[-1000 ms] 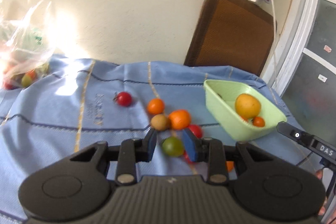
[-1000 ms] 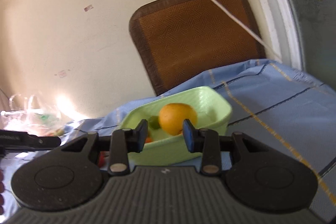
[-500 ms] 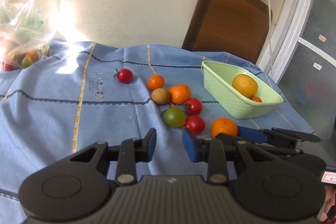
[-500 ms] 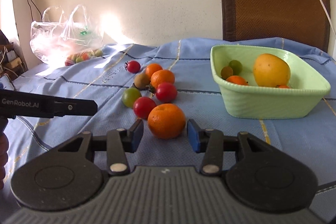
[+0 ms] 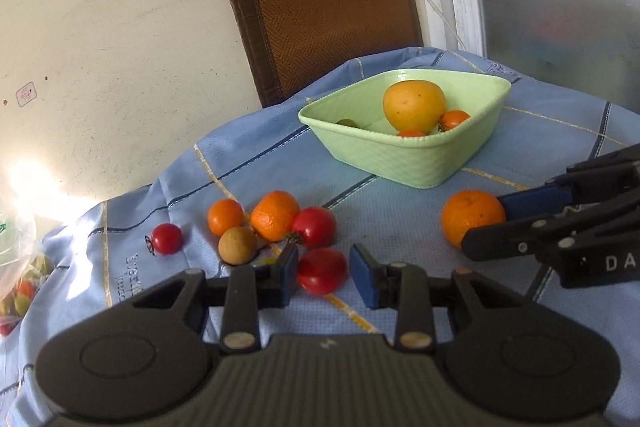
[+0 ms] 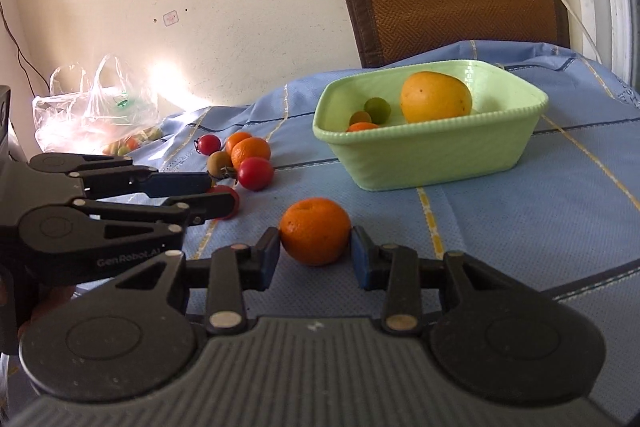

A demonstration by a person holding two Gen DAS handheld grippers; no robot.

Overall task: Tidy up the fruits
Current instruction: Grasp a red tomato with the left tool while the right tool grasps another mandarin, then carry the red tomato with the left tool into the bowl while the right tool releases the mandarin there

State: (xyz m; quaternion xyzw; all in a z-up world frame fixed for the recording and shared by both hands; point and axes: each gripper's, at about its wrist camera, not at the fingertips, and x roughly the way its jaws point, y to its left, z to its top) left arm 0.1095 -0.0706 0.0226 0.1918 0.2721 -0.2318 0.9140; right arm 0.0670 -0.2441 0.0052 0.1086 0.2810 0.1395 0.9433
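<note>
Since half a second before, both grippers had come forward to the fruits on the table point(image 5: 540, 131). The left gripper point(image 5: 323, 269) now had a red tomato point(image 5: 322, 270) between its fingers; a small gap showed at one pad, so it was not yet grasped. The right gripper point(image 6: 315, 250) had reached the orange point(image 6: 315, 230), and its pads touched both sides, grasping it. The green bowl point(image 6: 432, 157) stood behind, with a yellow fruit point(image 6: 436, 97) inside.

Bright daylight; glare on the wall point(image 6: 172, 79) washes out, perhaps, the bag point(image 6: 96, 115); fisheye-bent edges.
</note>
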